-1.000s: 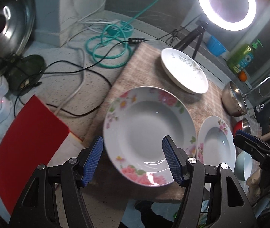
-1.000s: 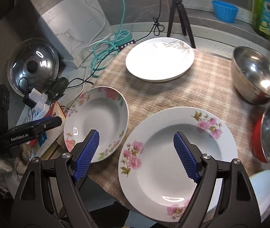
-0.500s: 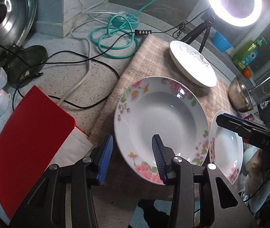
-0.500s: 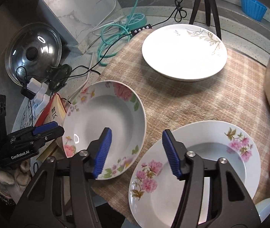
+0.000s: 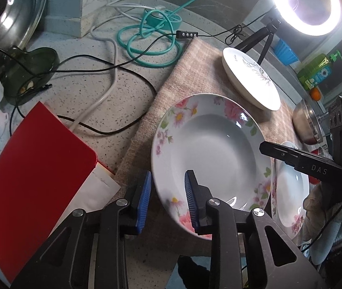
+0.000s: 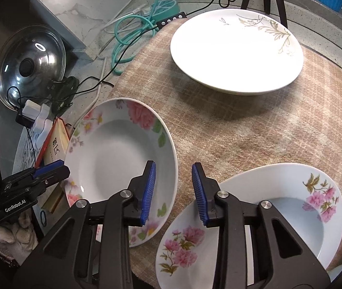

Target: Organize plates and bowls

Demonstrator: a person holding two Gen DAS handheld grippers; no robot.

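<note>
Still unsorted, three plates are seen apart on the mat (image 6: 255,130), as the floral plate (image 5: 209,149) at frame centre is straddled at its near rim by the part-open, empty left gripper (image 5: 167,197), the right gripper (image 6: 173,192) likewise unladen.

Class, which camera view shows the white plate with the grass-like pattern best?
The right wrist view: the white plate appears large and whole, pattern clear. The left wrist view shows it smaller, foreshortened, far across the cloth.
</note>
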